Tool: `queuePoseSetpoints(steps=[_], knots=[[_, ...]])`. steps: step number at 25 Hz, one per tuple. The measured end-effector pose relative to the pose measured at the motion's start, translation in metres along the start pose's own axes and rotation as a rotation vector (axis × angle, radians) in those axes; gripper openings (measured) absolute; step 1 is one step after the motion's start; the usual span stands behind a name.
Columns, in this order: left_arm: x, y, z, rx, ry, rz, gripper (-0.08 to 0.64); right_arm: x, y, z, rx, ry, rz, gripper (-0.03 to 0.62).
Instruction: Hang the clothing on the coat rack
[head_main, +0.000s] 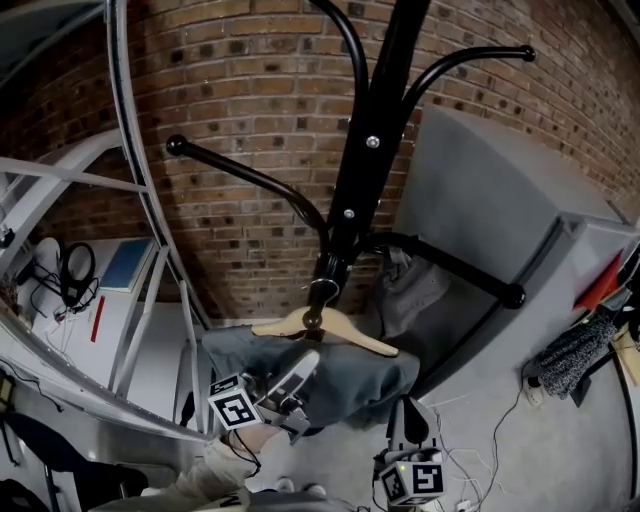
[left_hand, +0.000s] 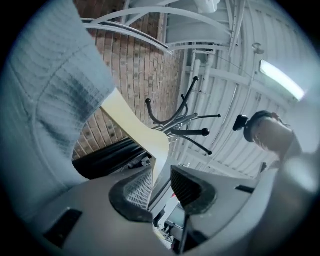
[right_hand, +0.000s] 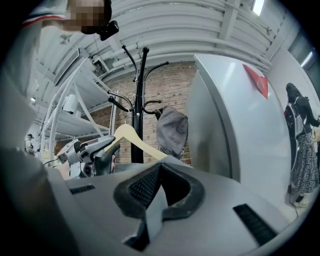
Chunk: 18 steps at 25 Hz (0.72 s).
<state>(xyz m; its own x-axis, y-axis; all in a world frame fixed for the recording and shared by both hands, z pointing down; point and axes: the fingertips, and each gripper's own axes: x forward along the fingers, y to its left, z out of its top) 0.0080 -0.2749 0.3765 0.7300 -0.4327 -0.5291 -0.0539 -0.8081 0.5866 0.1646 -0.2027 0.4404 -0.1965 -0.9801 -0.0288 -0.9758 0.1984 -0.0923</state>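
The black coat rack (head_main: 365, 160) stands before a brick wall. Just below its lowest arms, a wooden hanger (head_main: 345, 335) carries grey-blue clothing (head_main: 350, 385). My left gripper (head_main: 300, 362) reaches up from below and is shut on the hanger's arm; in the left gripper view the pale hanger (left_hand: 135, 125) runs down between the pads, with the clothing (left_hand: 45, 100) at the left. My right gripper (head_main: 408, 415) is lower right, shut on a fold of the clothing (right_hand: 157, 210). The right gripper view shows the hanger (right_hand: 132, 137) and rack (right_hand: 141, 100) ahead.
Another grey garment (head_main: 410, 290) hangs on the rack's lower right arm. A tall grey cabinet (head_main: 500, 220) stands close on the right. White metal framing (head_main: 140, 200) curves along the left. Cables and a mop head (head_main: 570, 355) lie on the floor. A person (right_hand: 300, 145) stands far right.
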Motion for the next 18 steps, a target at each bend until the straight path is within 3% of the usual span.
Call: queuePoseSetpoints(steps=[18], knots=[[-0.069,0.004,-0.021,0.338,0.178,0.290,0.023,0.003,0.040,-0.017,0.041,0.017,0.110,0.021]])
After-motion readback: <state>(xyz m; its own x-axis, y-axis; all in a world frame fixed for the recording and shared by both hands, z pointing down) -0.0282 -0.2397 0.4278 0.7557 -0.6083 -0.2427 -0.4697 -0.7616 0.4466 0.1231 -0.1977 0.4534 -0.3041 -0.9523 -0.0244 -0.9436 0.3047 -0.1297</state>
